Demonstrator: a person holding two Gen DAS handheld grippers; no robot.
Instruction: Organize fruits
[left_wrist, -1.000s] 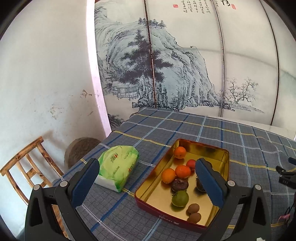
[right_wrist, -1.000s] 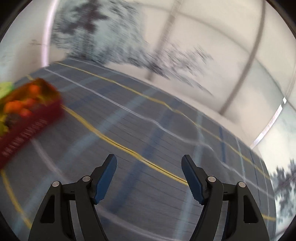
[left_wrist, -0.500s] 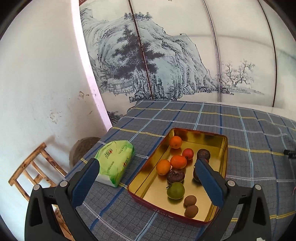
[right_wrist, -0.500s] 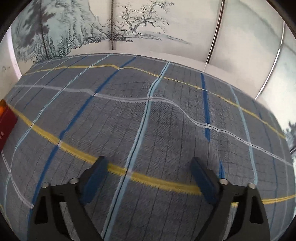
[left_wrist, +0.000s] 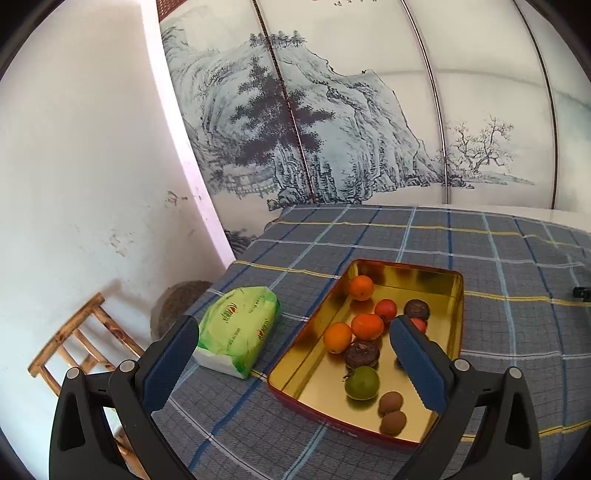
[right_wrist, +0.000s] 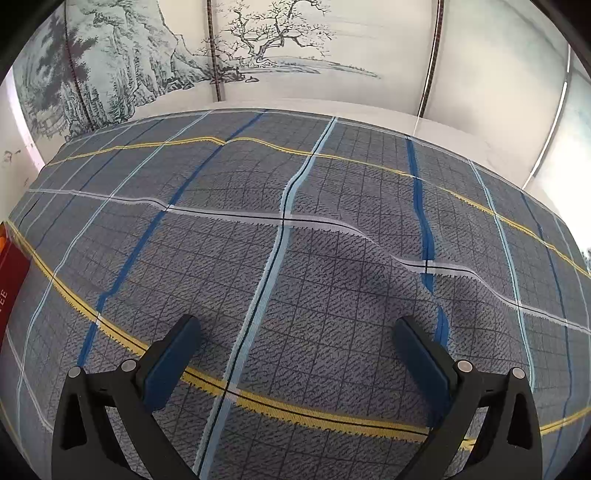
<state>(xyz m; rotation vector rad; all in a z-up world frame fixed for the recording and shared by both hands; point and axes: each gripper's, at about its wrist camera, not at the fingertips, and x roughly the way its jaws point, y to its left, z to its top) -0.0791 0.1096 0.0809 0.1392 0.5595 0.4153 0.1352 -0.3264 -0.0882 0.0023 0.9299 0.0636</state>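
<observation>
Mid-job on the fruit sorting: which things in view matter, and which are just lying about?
Job:
- gold tin
- oranges
- green fruit
- small brown fruits
- dark fruits
- left tongs and right tongs, both open and empty

Lying about:
- green tissue pack
- wooden chair
- checked cloth

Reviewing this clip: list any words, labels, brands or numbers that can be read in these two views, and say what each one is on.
"EE": white letters on the red outer wall of the tin, cut off at the edge of the right wrist view.
Red logo and small print on the green tissue pack: too blurred to read.
Writing and red seal at the top of the painted screen: cropped and too small to read.
White lettering on the tin's near wall in the left view: not readable.
</observation>
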